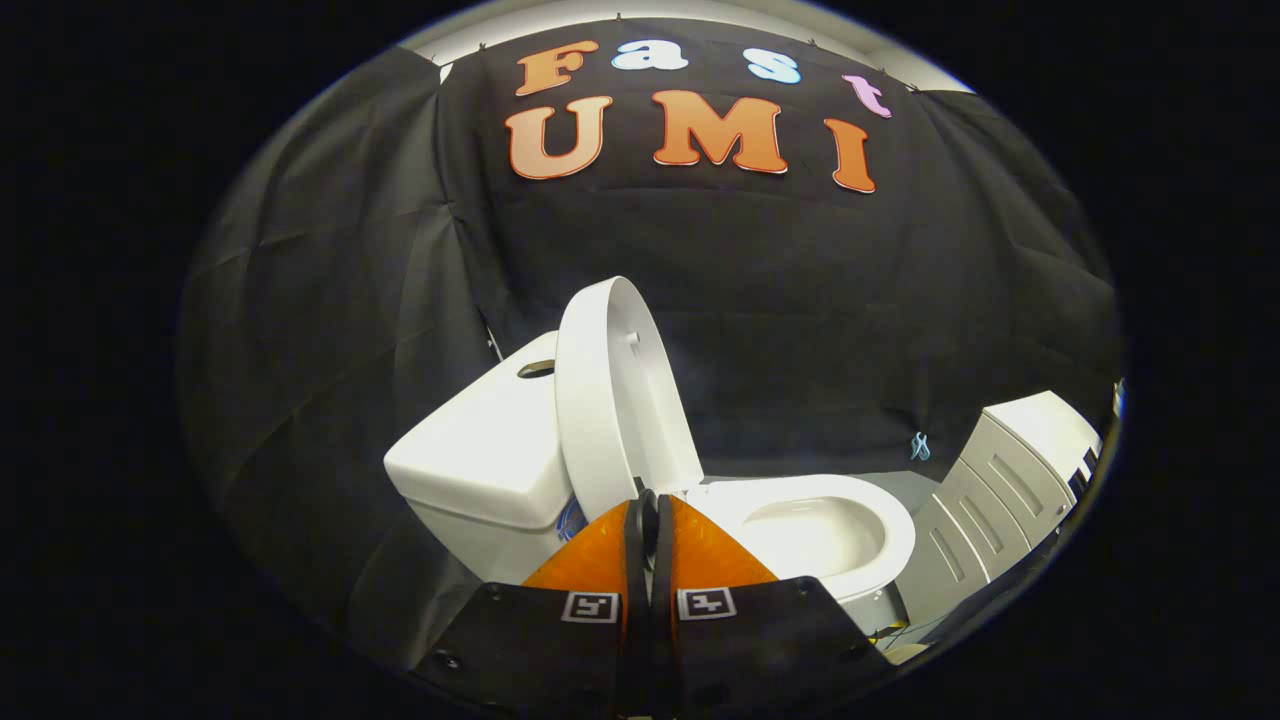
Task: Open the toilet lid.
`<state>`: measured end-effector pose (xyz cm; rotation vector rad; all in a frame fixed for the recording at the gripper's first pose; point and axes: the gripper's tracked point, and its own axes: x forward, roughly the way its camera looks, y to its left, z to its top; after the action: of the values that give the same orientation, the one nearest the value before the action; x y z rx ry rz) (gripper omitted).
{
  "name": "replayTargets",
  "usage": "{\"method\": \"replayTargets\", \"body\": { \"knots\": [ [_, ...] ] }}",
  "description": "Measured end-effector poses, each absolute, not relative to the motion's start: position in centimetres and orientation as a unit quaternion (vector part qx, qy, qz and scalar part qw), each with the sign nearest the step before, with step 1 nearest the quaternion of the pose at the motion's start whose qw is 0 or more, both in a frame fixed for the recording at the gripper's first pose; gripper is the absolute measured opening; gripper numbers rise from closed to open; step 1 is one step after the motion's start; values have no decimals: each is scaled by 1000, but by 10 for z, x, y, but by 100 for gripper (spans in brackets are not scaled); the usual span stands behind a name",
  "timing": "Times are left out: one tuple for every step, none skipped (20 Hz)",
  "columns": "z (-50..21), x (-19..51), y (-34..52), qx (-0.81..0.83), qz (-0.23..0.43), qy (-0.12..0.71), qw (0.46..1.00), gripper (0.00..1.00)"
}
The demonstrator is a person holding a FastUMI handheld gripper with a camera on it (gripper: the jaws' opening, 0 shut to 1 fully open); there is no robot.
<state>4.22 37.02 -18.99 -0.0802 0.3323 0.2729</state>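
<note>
Standing raised against the tank (pixel 480 450), lid (pixel 615 390) baring the bowl (pixel 820 535); gripper (pixel 648 515) pinching narrow on nothing just short of its hinge

Not much room dead ahead: the gripper (pixel 648 515) has its fingers pressed together with nothing between them, and the raised lid (pixel 615 390) stands upright just beyond the tips, backed by the tank (pixel 480 460). To the right of the lid the bowl (pixel 835 530) lies open and unblocked. A white cabinet (pixel 1000 480) stands beyond the bowl's far side, near it.
</note>
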Motion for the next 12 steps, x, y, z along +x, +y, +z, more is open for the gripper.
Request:
{"method": "replayTargets", "body": {
  "knots": [
    [-188, 45, 369, -43, 137, 165, 976, 8],
    [-188, 44, 370, -45, 144, 168, 974, 8],
    [-189, 40, 376, -41, 165, 177, 969, 10],
    [-185, 39, 378, -37, 176, 176, 968, 24],
    [-177, 37, 375, -37, 179, 166, 969, 38],
    [-165, 40, 366, -39, 177, 153, 971, 52],
    [-152, 40, 357, -38, 177, 137, 974, 66],
    [-140, 43, 348, -39, 171, 127, 976, 66],
    [-131, 47, 338, -38, 167, 118, 978, 74],
    [-123, 50, 327, -34, 166, 113, 979, 82],
    [-116, 53, 316, -27, 163, 109, 980, 90],
    [-107, 55, 304, -17, 160, 103, 982, 98]
  ]
}}
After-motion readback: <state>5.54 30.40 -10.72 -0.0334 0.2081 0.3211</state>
